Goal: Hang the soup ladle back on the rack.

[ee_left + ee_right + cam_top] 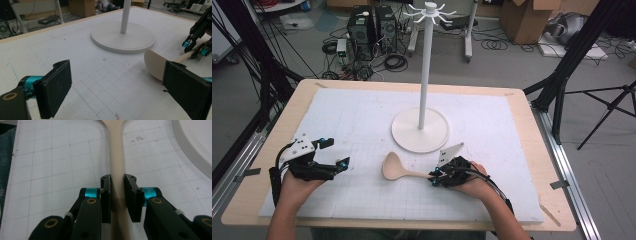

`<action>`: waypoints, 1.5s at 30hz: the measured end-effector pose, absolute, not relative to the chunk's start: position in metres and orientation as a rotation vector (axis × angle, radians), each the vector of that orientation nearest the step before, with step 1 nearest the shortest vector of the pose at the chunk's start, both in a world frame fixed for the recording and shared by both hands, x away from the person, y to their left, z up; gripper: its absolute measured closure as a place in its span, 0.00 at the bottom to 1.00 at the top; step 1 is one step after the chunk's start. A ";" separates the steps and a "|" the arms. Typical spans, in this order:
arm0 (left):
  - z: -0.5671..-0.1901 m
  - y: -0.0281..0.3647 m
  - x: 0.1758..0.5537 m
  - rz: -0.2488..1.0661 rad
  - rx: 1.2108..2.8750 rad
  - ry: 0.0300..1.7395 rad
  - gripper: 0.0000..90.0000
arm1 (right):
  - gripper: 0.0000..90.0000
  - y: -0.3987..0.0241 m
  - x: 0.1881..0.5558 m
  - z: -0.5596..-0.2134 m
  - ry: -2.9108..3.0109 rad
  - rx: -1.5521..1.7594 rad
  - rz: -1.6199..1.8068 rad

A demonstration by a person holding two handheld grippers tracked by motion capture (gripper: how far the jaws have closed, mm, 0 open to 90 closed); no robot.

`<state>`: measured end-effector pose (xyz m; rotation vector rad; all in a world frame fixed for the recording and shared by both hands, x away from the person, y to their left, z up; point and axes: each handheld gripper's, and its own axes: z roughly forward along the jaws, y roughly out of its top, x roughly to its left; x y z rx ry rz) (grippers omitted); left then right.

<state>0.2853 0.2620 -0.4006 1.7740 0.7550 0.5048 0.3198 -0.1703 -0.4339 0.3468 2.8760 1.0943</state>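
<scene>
Right hand-held gripper [117,192] straddles the wooden spoon [116,157] handle on the bench [522,107]; pads close alongside, apparently not yet pinching. Spoon's long axis runs away toward its bowl. Left hand-held gripper [332,155] spread, farther off.

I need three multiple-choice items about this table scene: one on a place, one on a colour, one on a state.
1. The spoon's handle is
A. on the stand's base
B. between the right gripper's jaws
C. hanging from a hook

2. The stand is
A. white
B. black
C. red

3. The left gripper is
A. shut on the spoon
B. shut on the stand's pole
C. open, holding nothing

Answers:
1 B: the right gripper has a jaw on each side of the spoon.
2 A: the stand has a white pole and base.
3 C: the left gripper has its jaws wide apart above the mat.
</scene>
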 end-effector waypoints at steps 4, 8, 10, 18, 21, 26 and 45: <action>-0.401 0.261 0.285 0.499 1.772 0.757 0.11 | 0.51 -0.174 0.319 -0.429 2.822 0.413 1.139; -0.400 0.261 0.285 0.499 1.771 0.756 0.11 | 0.41 -0.184 0.317 -0.418 2.778 0.464 1.215; -0.400 0.262 0.285 0.503 1.769 0.757 0.11 | 0.37 -0.193 0.315 -0.410 2.730 0.495 1.278; -0.399 0.262 0.284 0.502 1.767 0.755 0.11 | 0.28 -0.247 0.303 -0.381 2.507 0.613 1.419; -0.400 0.262 0.284 0.501 1.766 0.753 0.11 | 0.23 -0.266 0.296 -0.379 2.436 0.650 1.446; -0.400 0.260 0.284 0.500 1.768 0.751 0.11 | 0.18 -0.292 0.286 -0.383 2.345 0.727 1.477; -0.400 0.254 0.286 0.478 1.772 0.712 0.11 | 0.16 -0.319 0.280 -0.389 2.241 0.813 1.548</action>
